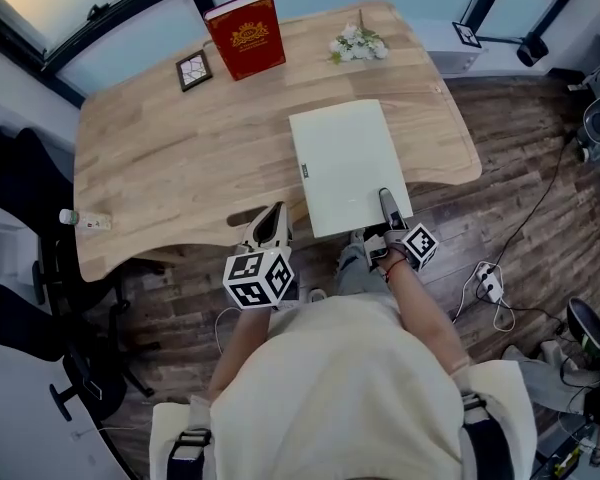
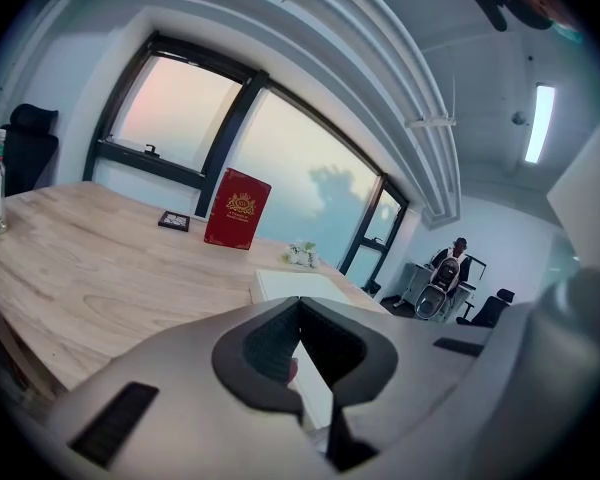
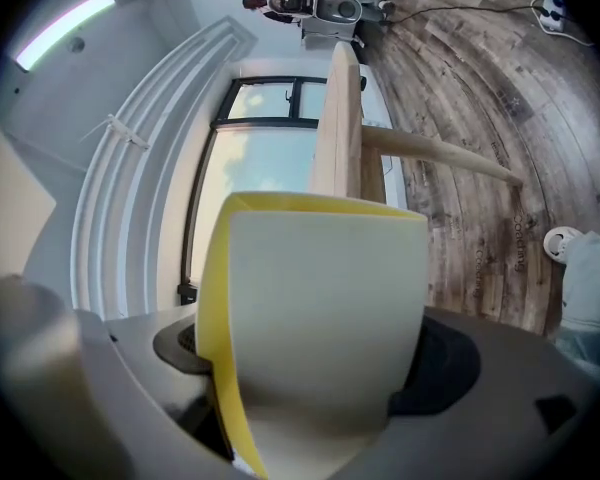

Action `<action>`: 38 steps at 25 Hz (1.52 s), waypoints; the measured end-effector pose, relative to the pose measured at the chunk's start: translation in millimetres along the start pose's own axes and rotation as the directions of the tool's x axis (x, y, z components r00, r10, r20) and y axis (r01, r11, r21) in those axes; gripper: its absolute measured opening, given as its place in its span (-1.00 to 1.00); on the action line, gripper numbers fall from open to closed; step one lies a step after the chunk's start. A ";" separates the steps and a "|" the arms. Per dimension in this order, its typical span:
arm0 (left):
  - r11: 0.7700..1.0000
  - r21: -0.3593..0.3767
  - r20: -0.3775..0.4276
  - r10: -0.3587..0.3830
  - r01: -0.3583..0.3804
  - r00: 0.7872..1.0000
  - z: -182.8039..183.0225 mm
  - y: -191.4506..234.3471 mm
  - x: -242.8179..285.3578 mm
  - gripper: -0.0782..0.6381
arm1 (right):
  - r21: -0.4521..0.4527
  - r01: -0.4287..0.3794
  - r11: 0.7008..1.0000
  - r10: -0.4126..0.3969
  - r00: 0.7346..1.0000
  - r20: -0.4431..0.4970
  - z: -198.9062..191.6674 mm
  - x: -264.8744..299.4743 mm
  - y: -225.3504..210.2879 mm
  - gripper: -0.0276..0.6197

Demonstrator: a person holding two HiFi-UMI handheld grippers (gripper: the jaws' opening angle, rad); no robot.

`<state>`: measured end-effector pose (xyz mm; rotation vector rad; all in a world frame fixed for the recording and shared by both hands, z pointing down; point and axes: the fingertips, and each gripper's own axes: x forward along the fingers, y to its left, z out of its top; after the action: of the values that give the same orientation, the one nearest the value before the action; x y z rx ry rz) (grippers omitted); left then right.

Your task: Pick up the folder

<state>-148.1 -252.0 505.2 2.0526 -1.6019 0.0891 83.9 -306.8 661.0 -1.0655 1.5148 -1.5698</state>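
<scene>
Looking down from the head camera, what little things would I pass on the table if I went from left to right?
Bottle → small picture frame → red book → white flowers. The folder is left out because it lies level with the flowers.

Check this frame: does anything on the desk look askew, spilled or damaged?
Only the folder: it lies slightly turned on the desk, its near end sticking out past the edge, between the open tongs of the right gripper. Its covers gape slightly there, showing yellow inside. Nothing looks spilled or damaged.
</scene>
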 end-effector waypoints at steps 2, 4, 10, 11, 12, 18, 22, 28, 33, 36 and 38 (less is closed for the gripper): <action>1.000 0.001 0.000 0.002 -0.002 1.000 0.3 0.0 1.9 -0.73 | 0.004 -0.008 1.000 0.008 1.000 0.009 2.6 5.5 -0.2 0.51; 1.000 0.001 0.001 0.004 -0.004 1.000 0.6 0.2 3.5 -0.73 | 0.010 -0.015 1.000 0.015 1.000 0.022 5.4 8.6 0.6 0.51; 1.000 -0.002 -0.004 0.013 -0.013 1.000 0.2 2.2 4.7 -0.73 | 0.038 -0.037 0.999 0.036 0.999 0.028 8.7 11.4 1.9 0.51; 1.000 -0.002 -0.005 0.013 -0.013 1.000 0.1 2.4 4.8 -0.73 | 0.040 -0.037 0.999 0.036 0.999 0.031 8.8 11.2 1.7 0.51; 1.000 -0.001 -0.006 0.014 -0.014 1.000 0.1 2.4 4.8 -0.73 | 0.039 -0.033 0.999 0.032 0.999 0.035 9.3 10.9 1.1 0.50; 1.000 0.006 -0.007 0.017 -0.017 1.000 -1.3 3.2 3.7 -0.73 | 0.002 -0.018 1.000 0.017 0.999 0.030 9.0 10.0 -0.4 0.13; 1.000 0.005 -0.008 0.024 -0.024 1.000 -1.0 5.6 1.0 -0.73 | -0.001 -0.015 1.000 0.015 0.999 0.035 10.1 10.6 -0.4 0.04; 1.000 0.007 -0.006 0.030 -0.030 1.000 -1.2 6.5 -3.9 -0.73 | -0.016 -0.030 0.999 0.031 0.999 0.021 13.1 10.4 3.0 -0.03; 1.000 0.009 0.001 0.028 -0.028 1.000 1.1 6.5 -7.9 -0.73 | -0.044 -0.041 0.998 0.041 0.999 0.006 13.3 8.5 12.4 -0.05; 1.000 0.011 0.006 0.021 -0.021 1.000 2.3 4.5 -11.0 -0.73 | -0.038 -0.047 0.998 0.047 0.999 0.003 12.3 4.7 17.4 -0.05; 1.000 0.013 0.006 0.015 -0.015 1.000 1.2 3.4 -13.8 -0.73 | -0.029 -0.051 0.998 0.051 0.999 0.005 10.1 1.1 20.2 -0.05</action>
<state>-155.6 -240.8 500.3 2.0525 -1.6245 0.0995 91.4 -313.5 640.7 -1.0382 1.5539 -1.5128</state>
